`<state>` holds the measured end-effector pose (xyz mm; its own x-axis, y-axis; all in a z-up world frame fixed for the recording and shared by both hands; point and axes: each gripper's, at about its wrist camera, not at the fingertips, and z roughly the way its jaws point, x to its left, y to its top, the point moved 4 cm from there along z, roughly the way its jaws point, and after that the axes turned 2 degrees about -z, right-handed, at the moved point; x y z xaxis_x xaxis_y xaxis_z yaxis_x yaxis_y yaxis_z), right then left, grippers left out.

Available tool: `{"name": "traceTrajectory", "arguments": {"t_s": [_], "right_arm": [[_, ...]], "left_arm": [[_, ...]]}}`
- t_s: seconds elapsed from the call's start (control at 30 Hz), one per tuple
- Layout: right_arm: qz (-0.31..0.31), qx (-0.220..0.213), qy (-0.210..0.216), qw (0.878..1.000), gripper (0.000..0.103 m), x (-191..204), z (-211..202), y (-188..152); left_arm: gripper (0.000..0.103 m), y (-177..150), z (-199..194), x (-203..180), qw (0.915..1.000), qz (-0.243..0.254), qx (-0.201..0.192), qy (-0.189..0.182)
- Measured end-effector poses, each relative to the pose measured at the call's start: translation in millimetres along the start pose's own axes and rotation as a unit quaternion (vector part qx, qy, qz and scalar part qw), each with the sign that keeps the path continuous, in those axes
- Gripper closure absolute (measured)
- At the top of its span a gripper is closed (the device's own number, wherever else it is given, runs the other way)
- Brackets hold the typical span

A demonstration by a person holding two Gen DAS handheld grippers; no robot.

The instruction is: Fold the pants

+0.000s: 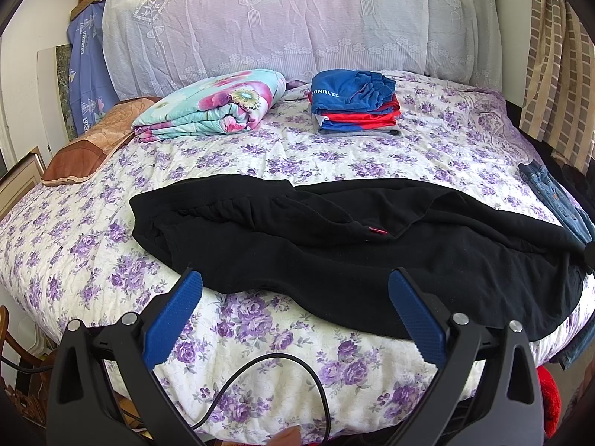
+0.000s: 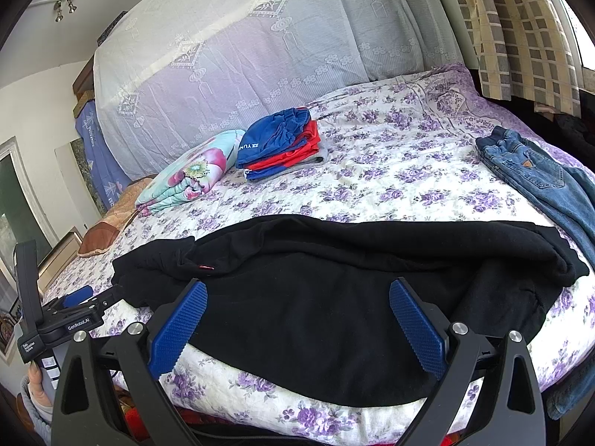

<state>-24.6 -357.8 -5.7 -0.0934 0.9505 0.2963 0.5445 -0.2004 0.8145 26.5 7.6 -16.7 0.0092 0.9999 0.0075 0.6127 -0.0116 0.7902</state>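
Black pants lie sideways across the near part of the bed, rumpled, waistband end to the left and legs running right; a small red tag shows mid-cloth. My left gripper is open, its blue pads hovering at the pants' near edge with nothing between them. In the right wrist view the same pants fill the foreground. My right gripper is open just above the cloth, holding nothing. The left gripper appears there at the far left, near the waistband end.
The floral bedspread covers the bed. At the back lie a folded flowered quilt and a stack of folded blue and red clothes. Blue jeans hang over the right edge. A brown pillow is left; a black cable loops near me.
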Motion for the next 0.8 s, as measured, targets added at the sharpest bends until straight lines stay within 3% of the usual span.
{"name": "traceTrajectory", "arguments": {"t_s": [0.37,0.5,0.63,0.8], "right_arm": [[0.001,0.004,-0.002,1.000,0.004,2.5,-1.2,2.1],[0.006,0.011,-0.007,1.000,0.004,-5.5,6.8,1.9],[0.021,0.020,-0.035,0.999,0.004,-31.7,20.7,3.5],[0.075,0.038,-0.045,0.995,0.004,-71.6,38.4,-0.6]], "left_arm": [[0.005,0.2,-2.9,2.2,1.0000,0.000,0.004,0.001],[0.005,-8.1,14.0,2.4,0.9999,-0.004,0.012,0.002],[0.005,-6.2,38.3,28.2,0.9990,-0.032,0.031,0.004],[0.005,-11.4,56.3,35.9,0.9979,-0.039,0.047,-0.022]]}}
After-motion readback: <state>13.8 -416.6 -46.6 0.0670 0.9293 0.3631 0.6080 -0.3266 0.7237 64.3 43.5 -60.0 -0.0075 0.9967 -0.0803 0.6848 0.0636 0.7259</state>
